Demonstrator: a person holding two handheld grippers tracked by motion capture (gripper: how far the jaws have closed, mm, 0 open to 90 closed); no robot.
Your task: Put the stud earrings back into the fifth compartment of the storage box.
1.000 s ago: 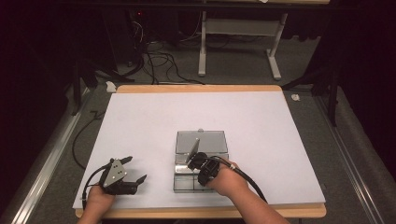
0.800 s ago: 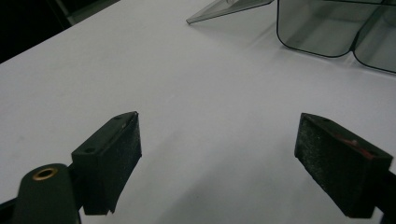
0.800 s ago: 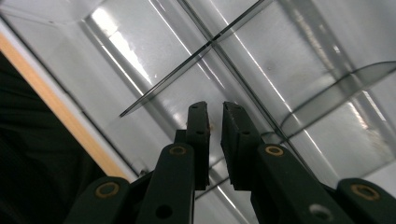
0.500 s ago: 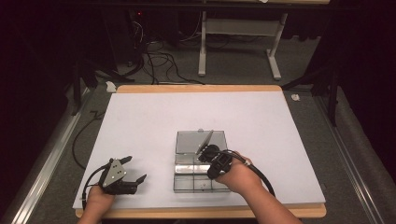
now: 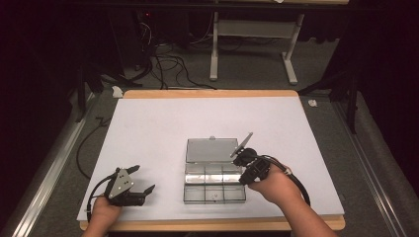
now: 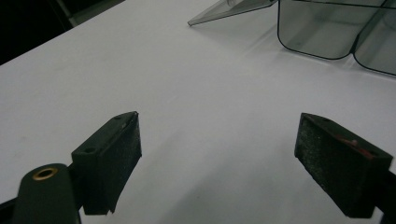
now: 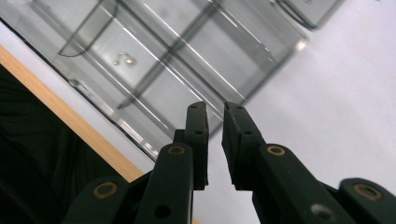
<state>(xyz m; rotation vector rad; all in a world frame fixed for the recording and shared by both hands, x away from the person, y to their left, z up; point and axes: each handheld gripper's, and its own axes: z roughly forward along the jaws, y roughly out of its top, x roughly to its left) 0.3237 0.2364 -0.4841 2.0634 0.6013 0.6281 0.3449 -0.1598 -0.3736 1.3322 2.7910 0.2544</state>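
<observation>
**Q:** Near the front edge of the mat, what are you doing with that clear compartment box (image 5: 214, 181)?

**Me:** It sits near the middle of the white mat (image 5: 163, 128), a bit toward my side, with its lid (image 5: 211, 149) folded back flat on the far side. My right gripper (image 5: 245, 164) is at the box's right edge, up by the hinge corner. My guess is I'm in the lid step, either just finishing opening it or about to swing it shut.

**Q:** Gripper states?

**Me:** On the right, the jaws are nearly together with just a thin slit and nothing between them. My left gripper (image 5: 141, 189) rests on the mat at the near left, well apart from the box, jaws spread wide and empty.

**Q:** Next move?

**Me:** Probably getting a jaw tip under the lid edge, which lies flat, so it needs a shallow angle.

**Q:** Anything one camera catches that another misses?

**Me:** The right gripper view shows a small metallic bit (image 7: 123, 59) in one compartment. From the high view it's barely a speck. The left gripper view shows the box's rounded corner (image 6: 322, 32) from low down.
</observation>
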